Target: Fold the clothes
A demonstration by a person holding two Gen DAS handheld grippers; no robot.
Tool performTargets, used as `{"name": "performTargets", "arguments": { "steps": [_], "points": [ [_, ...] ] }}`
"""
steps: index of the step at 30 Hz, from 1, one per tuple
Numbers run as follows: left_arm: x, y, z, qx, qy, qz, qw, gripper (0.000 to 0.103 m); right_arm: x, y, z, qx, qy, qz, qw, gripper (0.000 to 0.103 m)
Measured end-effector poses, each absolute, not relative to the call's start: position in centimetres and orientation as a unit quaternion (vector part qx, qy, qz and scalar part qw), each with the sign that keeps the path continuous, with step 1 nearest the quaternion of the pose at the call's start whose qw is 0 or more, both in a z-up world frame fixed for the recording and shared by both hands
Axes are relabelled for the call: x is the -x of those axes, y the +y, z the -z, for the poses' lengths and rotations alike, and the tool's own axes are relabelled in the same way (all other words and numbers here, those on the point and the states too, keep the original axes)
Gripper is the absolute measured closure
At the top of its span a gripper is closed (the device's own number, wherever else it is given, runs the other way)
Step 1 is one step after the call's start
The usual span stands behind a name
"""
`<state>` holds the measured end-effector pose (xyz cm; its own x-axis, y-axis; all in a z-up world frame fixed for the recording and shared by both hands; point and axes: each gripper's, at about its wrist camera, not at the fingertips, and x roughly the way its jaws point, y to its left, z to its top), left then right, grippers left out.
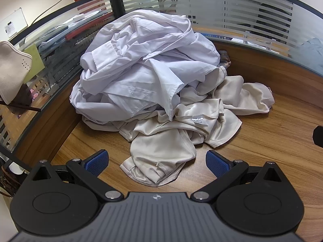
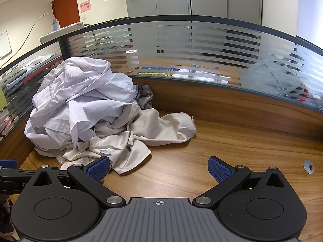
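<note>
Left gripper (image 1: 157,162): jaws spread, empty, level above desk (image 1: 262,141), straddling near hem of beige garment (image 1: 167,139). Right gripper (image 2: 159,168): jaws spread, empty, over bare wood. White shirt (image 1: 141,64) heaped atop beige, far left corner.

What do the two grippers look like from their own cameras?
The left gripper and the right gripper look alike: black linkage arms with silver rivets, round black housings either side, a ribbed grey plate with a small crosshair mark, and blue textured pads on the fingers. No cables, hands or sleeves show.
</note>
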<state>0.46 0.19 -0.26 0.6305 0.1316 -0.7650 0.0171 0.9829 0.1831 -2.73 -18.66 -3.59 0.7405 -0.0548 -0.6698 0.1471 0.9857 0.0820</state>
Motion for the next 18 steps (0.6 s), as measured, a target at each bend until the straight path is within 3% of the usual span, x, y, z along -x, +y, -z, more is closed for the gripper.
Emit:
{"name": "performTargets", "arguments": {
  "steps": [18],
  "points": [
    [-2.5,1.2,1.4,-0.086,0.426,-0.045,0.899,0.000,-0.4,-18.5,5.4,-0.048,0.365,0.017,0.929,0.000]
  ]
}}
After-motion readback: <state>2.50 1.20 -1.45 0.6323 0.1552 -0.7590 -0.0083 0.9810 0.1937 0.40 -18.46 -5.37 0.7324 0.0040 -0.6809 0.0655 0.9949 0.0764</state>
